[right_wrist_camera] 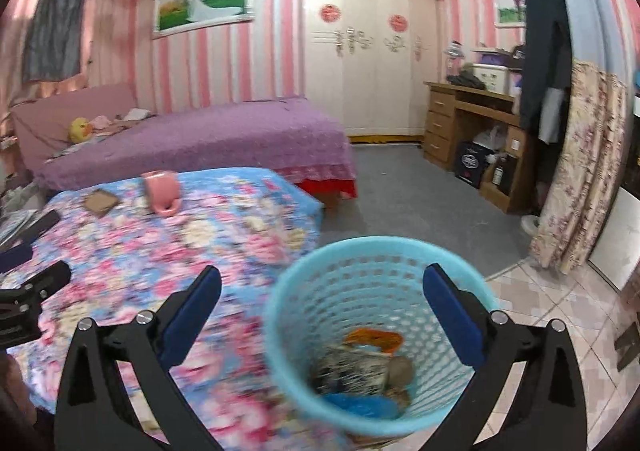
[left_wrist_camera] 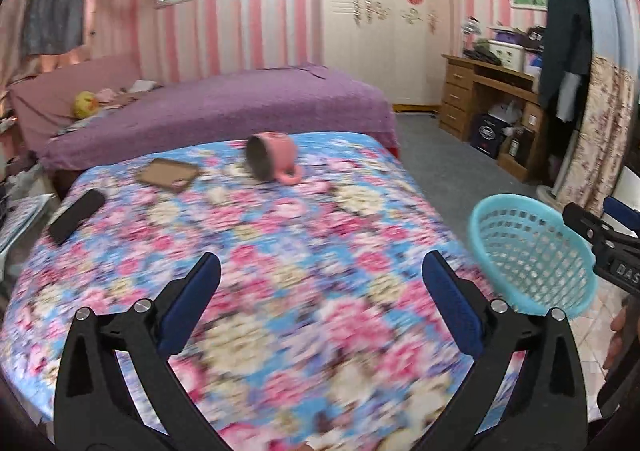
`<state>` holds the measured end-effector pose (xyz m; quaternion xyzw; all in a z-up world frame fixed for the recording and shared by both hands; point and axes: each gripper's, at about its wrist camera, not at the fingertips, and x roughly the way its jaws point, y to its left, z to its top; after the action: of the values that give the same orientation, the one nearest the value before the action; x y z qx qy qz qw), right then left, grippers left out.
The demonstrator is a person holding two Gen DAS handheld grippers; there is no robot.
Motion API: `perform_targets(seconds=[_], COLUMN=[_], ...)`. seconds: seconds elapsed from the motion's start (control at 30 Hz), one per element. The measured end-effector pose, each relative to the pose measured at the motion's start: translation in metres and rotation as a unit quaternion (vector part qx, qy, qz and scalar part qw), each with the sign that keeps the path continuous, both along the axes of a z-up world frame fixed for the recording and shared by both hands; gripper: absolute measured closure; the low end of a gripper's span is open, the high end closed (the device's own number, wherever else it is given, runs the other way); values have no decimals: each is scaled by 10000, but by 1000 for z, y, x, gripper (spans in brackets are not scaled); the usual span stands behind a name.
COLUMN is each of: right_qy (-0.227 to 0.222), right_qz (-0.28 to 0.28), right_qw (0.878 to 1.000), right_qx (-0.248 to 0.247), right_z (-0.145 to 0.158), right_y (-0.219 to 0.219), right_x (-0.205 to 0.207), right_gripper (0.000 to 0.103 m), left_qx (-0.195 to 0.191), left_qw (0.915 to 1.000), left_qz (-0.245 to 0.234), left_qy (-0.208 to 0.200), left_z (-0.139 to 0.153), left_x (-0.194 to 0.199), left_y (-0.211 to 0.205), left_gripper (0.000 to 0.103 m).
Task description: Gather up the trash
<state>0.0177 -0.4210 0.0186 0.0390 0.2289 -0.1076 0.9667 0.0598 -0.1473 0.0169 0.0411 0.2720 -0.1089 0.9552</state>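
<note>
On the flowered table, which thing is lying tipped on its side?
The pink mug, mouth facing sideways; the brown card and black phone lie flat.

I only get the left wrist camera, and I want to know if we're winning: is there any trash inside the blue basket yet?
Observer: Yes. The right wrist view looks down into the basket, and several pieces lie at its bottom.
Operator: What colours?
Observer: An orange scrap, a blue piece and blurred brownish bits.
Operator: Is the other gripper holding the basket?
Observer: No. The right gripper stands wide open above it, not clamped on it.
</note>
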Motion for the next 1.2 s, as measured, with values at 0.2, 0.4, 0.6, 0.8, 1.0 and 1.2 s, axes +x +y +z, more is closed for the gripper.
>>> perform_targets(seconds=[0.2,0.4,0.6,0.8,1.0,1.2], right_qy=[-13,-137,-159,-333,-411,-431], right_qz=[459,720,801,821,896,933], right_qw=[9989,9972,9967,9959,9948,9944], right_qx=[-6,137,-33,-187,-262,-261], right_z=[-5,-18,-23,-18,-17,-18], right_y=[63,103,123,130,135,136], right_x=[-18,-40,-46,-47,-46,-44], right_gripper=[5,5,5,5,5,5], left_qx=[66,150,133,30,-4,-32], left_qw=[9999,9990,9970,9961,9955,9951], left_qz=[123,350,507,601,653,693], left_qy=[81,-252,-570,-650,-685,-701], left_z=[-13,-14,-13,-12,-13,-14], left_x=[-31,-64,-80,-80,-80,-78], left_y=[44,77,95,103,105,109], left_gripper=[5,5,5,5,5,5])
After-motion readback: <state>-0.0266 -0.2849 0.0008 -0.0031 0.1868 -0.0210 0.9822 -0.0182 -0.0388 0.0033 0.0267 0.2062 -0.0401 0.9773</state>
